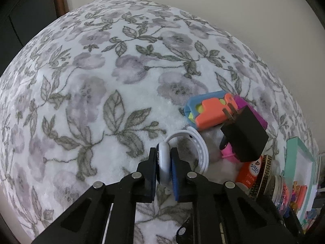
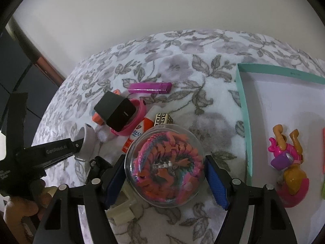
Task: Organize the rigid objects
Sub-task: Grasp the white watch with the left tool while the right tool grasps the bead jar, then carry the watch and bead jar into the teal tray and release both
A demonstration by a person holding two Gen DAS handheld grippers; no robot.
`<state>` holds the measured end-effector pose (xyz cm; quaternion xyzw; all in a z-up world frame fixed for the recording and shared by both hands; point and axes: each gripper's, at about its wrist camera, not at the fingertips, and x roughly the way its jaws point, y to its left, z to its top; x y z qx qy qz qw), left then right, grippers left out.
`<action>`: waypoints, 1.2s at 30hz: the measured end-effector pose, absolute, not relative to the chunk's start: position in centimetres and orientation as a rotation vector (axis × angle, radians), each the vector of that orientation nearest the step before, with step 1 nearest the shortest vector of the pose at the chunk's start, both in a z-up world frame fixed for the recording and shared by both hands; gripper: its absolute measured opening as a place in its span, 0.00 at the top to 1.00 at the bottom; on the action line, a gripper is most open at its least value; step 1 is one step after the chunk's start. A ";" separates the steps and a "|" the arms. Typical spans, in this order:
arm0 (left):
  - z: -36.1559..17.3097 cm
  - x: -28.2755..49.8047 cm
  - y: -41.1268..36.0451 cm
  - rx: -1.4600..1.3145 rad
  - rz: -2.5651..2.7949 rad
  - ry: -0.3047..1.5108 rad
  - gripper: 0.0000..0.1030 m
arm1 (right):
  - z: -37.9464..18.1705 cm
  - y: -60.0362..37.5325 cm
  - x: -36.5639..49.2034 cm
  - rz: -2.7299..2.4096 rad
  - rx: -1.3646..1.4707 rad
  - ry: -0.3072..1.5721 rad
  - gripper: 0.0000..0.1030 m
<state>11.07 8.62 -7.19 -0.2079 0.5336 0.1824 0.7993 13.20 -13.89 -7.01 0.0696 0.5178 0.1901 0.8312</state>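
Note:
A white smartwatch [image 1: 163, 163] with a perforated strap stands on edge on the floral blanket [image 1: 91, 81]. My left gripper [image 1: 163, 152] is shut on its body, one pad on each side. The right wrist view shows that left gripper [image 2: 81, 144] at the far left with the smartwatch [image 2: 87, 140] at its tip. A clear round jar [image 2: 164, 166] holding a coiled orange and pink dragon toy sits between the blue pads of my right gripper [image 2: 165, 158], which press its sides.
A black charger plug [image 2: 115, 109] lies on a pink band [image 2: 138, 120], beside an orange tube [image 2: 138, 134] and a patterned box [image 2: 162, 119]. A magenta lighter [image 2: 150, 87] lies farther back. A teal-rimmed tray [image 2: 243, 111] at the right holds toys [image 2: 288, 158]. A cream clip [image 2: 121, 209] lies below the jar.

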 end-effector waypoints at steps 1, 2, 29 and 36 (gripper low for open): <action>-7.0 11.0 8.8 -0.456 0.393 1.139 0.88 | -7.0 -14.1 13.2 0.403 0.156 1.098 0.26; -6.7 10.9 9.0 -0.464 0.392 1.131 0.88 | -6.9 -14.2 13.2 0.402 0.164 1.099 0.26; 6.6 10.6 1.6 -0.377 0.141 0.861 0.88 | 4.8 -24.5 12.8 0.207 0.231 0.905 0.26; 6.7 10.8 -4.2 -0.291 0.021 0.896 0.88 | 5.5 -30.4 12.1 0.048 0.205 0.914 0.26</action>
